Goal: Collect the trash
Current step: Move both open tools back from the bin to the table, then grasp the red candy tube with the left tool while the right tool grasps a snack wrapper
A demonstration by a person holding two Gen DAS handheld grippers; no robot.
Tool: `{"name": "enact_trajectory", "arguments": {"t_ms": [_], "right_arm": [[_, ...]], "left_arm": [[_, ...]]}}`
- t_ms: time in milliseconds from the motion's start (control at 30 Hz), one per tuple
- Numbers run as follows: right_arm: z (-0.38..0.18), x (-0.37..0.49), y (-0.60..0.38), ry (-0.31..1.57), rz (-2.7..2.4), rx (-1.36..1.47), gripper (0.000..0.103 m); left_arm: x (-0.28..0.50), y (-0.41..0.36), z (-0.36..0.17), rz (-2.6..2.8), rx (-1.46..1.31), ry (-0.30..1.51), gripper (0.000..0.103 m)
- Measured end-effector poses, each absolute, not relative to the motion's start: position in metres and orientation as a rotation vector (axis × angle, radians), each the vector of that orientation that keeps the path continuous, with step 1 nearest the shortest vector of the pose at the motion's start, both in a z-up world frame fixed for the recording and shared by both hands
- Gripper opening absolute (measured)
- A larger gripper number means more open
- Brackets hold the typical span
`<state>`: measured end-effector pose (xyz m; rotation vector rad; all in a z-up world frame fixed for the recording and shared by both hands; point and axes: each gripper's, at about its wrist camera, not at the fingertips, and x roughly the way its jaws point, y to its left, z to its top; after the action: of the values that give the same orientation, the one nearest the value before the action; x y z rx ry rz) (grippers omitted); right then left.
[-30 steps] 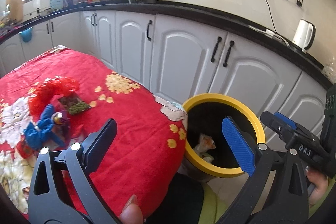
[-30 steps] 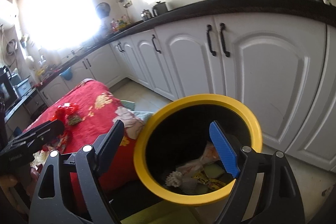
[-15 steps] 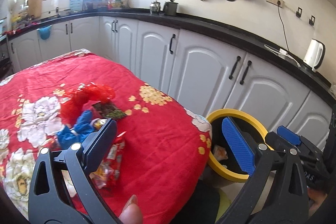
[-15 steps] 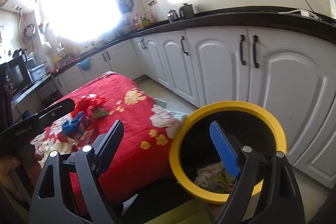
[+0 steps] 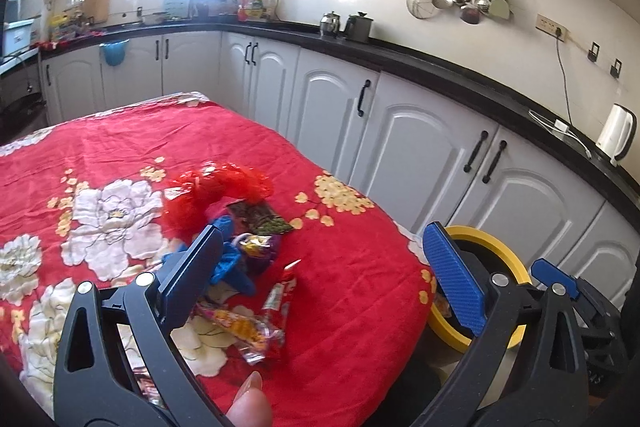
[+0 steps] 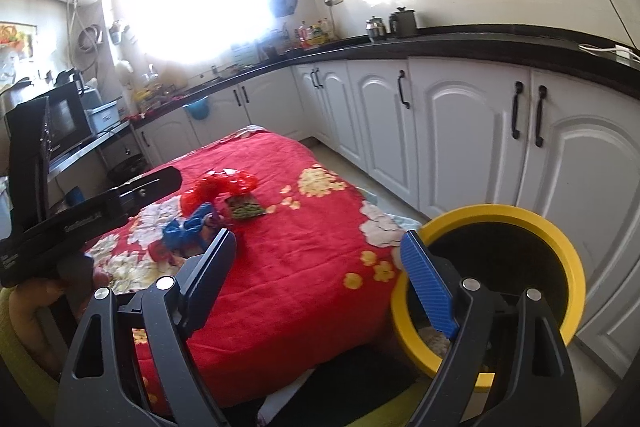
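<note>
The left gripper (image 5: 324,267) and the right gripper (image 6: 316,279) are both held wide open with nothing between the jaws. A heap of wrappers (image 5: 240,251) is seen on the red flowered desk (image 5: 352,291). The yellow-rimmed bin (image 6: 496,291) stands just beside it, apparently with some trash inside.
</note>
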<state>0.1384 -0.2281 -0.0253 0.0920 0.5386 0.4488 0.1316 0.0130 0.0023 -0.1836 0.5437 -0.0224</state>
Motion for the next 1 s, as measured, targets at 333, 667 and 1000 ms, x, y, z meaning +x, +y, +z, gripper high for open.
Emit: {"name": "enact_trajectory", "arguments": {"t_ms": [333, 667, 1000], "right_arm": [[-0.023, 0.135, -0.191, 0.543, 0.524, 0.057, 0.082], [-0.034, 0.135, -0.152, 0.585, 0.593, 0.002, 0.082], [-0.054, 0.146, -0.112, 0.679, 0.666, -0.045, 0.070]], "left_arm": [[0.128, 0.046, 0.008, 0.035, -0.213, 0.527, 0.092], [0.126, 0.096, 0.006, 0.131, -0.258, 0.531, 0.092], [0.133, 0.144, -0.012, 0.191, -0.281, 0.598, 0.092]]}}
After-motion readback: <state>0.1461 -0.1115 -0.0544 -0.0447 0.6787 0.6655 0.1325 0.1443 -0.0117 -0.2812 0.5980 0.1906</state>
